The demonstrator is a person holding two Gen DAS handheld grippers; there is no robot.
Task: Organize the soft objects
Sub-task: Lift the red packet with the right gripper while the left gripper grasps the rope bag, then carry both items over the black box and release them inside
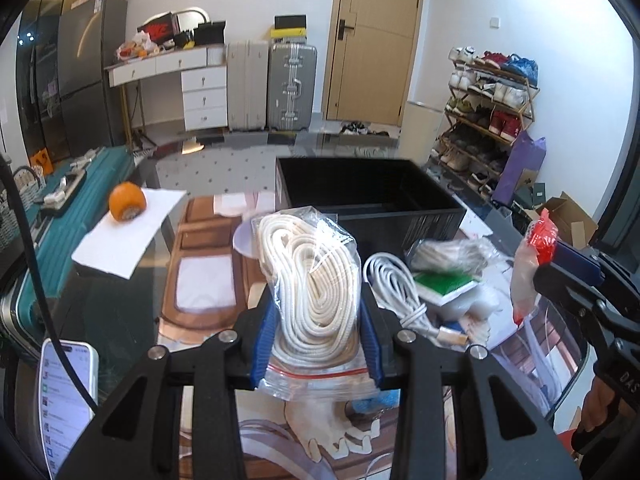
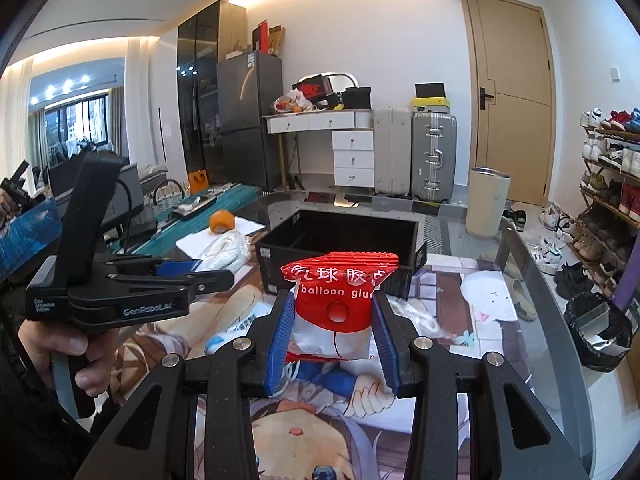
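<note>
White walls, wooden door (image 2: 510, 92), grey fridge (image 2: 248, 116) — crowded shoe rack (image 1: 490, 108).

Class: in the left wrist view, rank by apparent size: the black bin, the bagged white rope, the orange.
1. black bin and bag of white rope: similar, and the rope sits nearer, so unranked.
2. orange, smallest.

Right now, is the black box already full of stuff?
No. In the left wrist view the black box shows only bare dark walls and floor, while the bag of white rope is in the left gripper.
</note>
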